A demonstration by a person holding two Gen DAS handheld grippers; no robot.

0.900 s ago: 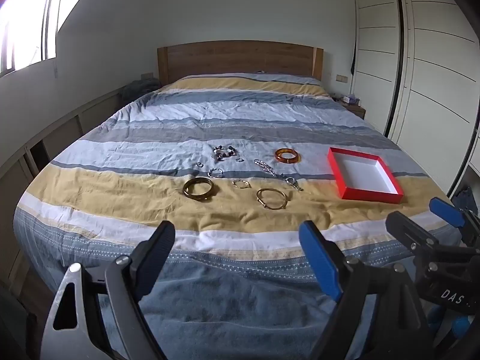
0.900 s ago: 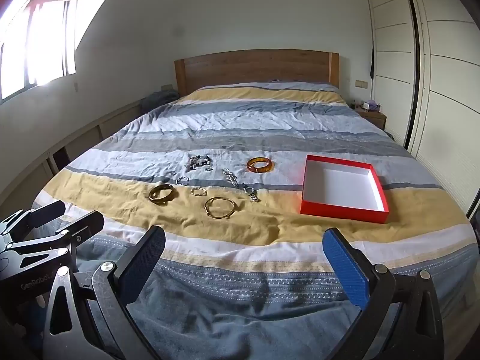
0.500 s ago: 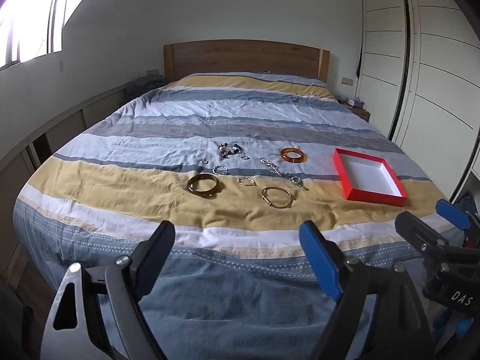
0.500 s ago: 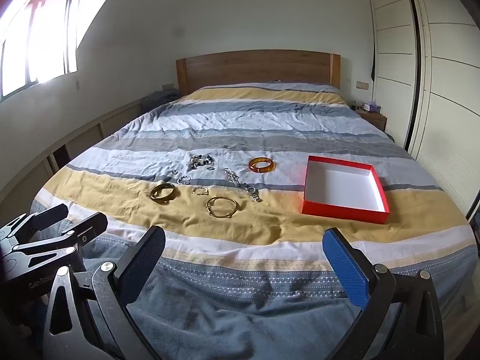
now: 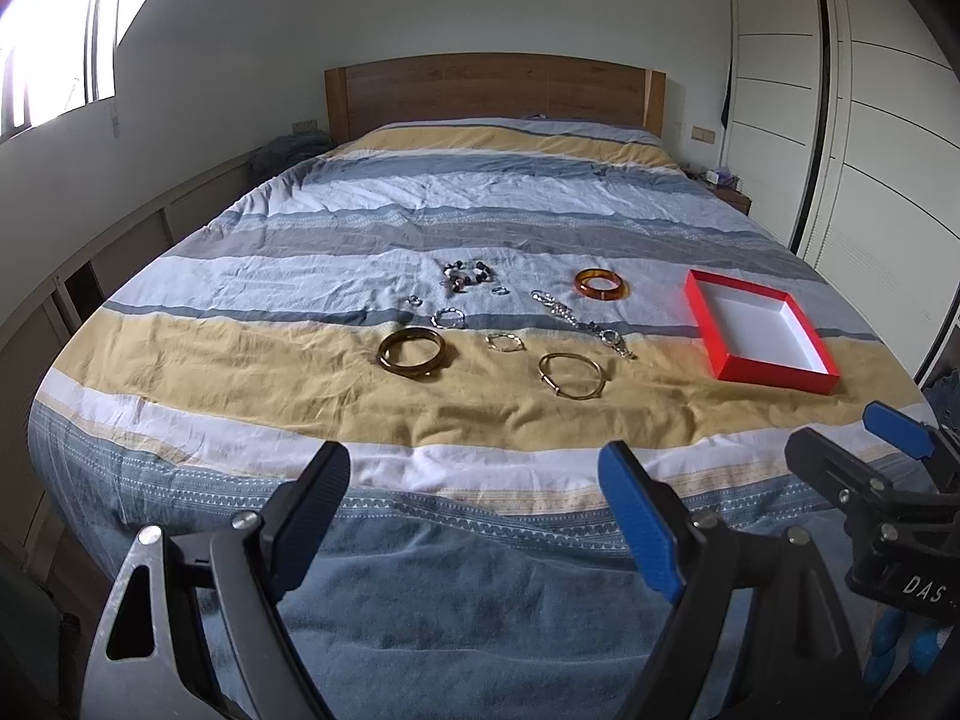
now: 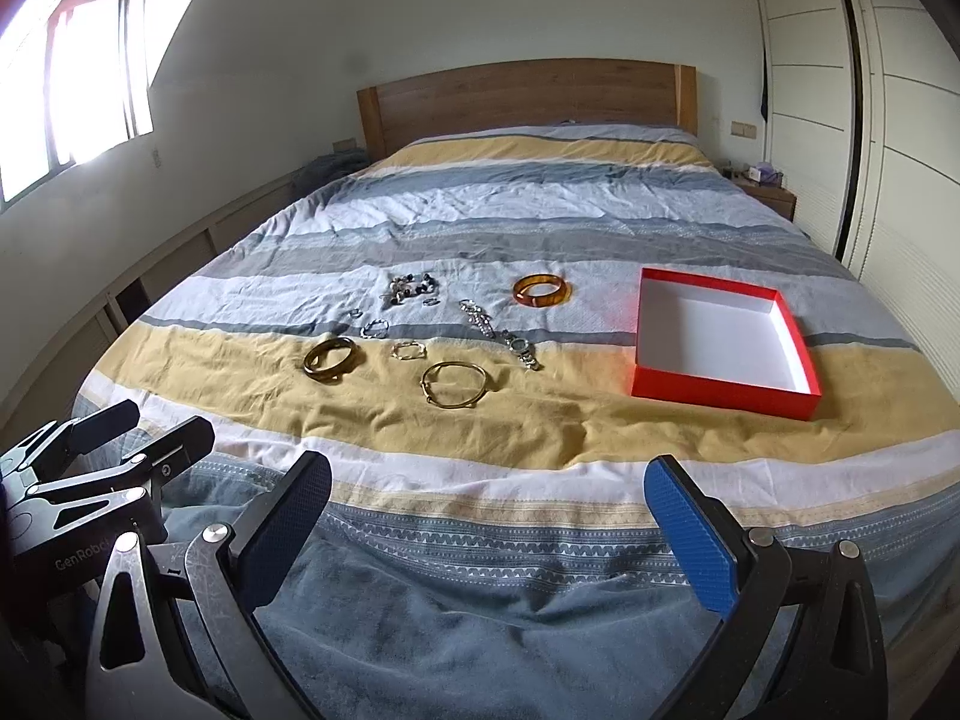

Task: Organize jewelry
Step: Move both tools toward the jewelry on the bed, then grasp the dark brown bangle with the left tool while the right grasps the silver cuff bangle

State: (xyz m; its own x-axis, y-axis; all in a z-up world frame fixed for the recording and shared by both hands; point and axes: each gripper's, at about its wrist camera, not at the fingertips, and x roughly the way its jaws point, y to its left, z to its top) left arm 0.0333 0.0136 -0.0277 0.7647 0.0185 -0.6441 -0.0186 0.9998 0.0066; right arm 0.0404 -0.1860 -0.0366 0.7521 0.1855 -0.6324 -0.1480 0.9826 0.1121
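Note:
Several pieces of jewelry lie on the striped bedspread: a wide gold bangle [image 5: 413, 353] [image 6: 331, 358], a thin gold bracelet [image 5: 570, 375] [image 6: 454, 383], an amber bangle [image 5: 600, 285] [image 6: 542, 290], a silver chain with a watch [image 5: 581, 321] [image 6: 501, 333], a beaded bracelet [image 5: 468, 273] [image 6: 413, 287] and small rings. To the right sits an empty red box [image 5: 762, 332] [image 6: 723, 341]. My left gripper [image 5: 477, 507] and right gripper [image 6: 489, 519] hang open over the bed's foot, well short of the jewelry, nothing between their fingers.
A wooden headboard [image 5: 495, 93] stands at the far end. White wardrobe doors [image 5: 870, 150] run along the right, with a bedside table [image 6: 771, 195] beside them. A low ledge and a window [image 6: 90, 78] line the left wall.
Both grippers have moved a little closer to the bed and the left one has swung right, so the jewelry and box look larger. Jaws stay open.

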